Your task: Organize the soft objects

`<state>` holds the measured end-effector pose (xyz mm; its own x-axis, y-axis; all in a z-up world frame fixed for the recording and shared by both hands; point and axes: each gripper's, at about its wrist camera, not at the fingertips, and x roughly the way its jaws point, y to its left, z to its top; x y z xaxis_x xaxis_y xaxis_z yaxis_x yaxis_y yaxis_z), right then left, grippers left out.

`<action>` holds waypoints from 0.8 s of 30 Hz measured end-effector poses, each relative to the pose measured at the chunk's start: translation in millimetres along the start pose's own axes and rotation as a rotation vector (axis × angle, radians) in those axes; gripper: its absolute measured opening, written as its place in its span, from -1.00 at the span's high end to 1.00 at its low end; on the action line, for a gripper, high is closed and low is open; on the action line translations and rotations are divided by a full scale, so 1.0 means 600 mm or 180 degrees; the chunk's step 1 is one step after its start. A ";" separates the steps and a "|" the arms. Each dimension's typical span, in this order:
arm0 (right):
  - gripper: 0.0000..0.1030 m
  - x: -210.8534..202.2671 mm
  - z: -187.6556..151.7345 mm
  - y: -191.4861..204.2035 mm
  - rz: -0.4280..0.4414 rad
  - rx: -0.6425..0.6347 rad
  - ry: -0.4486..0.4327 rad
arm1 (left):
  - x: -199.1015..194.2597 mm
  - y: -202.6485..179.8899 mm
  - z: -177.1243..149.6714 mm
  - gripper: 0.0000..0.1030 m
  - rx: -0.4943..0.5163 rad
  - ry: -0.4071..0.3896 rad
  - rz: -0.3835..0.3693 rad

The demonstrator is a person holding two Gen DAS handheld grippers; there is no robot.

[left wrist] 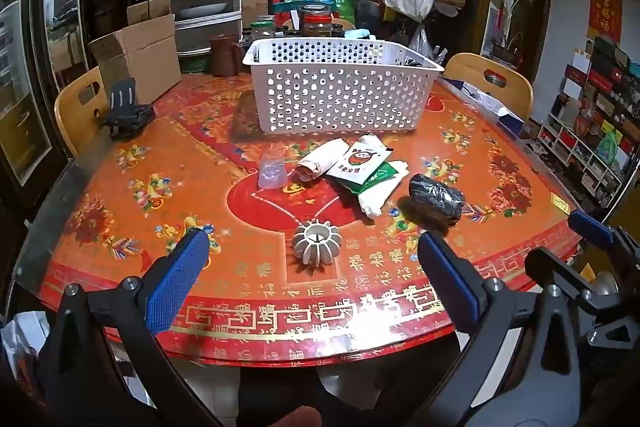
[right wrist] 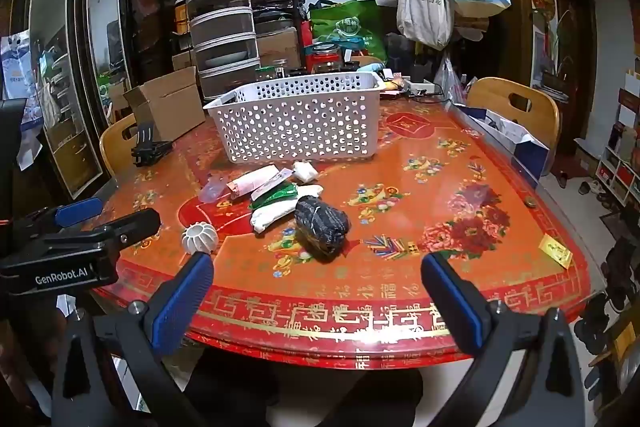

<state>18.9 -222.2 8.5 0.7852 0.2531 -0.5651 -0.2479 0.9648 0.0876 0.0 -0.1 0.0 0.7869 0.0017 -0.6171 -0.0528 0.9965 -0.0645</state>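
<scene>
Soft packets (left wrist: 360,167) and dark bundle (left wrist: 436,201) lying before white basket (left wrist: 340,87) — untouched. Left gripper (left wrist: 312,251) and right gripper (right wrist: 318,273) hovering wide, gripping nothing.

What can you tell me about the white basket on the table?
The basket is white, rectangular, looks like hard plastic, with walls full of round holes and a plain rolled rim. It stands upright on the far side of the red table, just behind the heap of soft items, apart from them. Through the holes it looks mostly empty, though its floor is hidden. Neither gripper touches it.
</scene>
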 end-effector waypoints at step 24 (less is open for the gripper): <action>-1.00 0.000 0.002 -0.001 -0.0020 -0.0030 -0.0024 | 0.000 -0.007 -0.005 -1.00 0.0065 -0.0027 0.0037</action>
<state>19.7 -222.4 9.2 0.7910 0.2476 -0.5595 -0.2482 0.9657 0.0763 -1.5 -4.5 -2.1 0.7915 0.0138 -0.6110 -0.0494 0.9979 -0.0414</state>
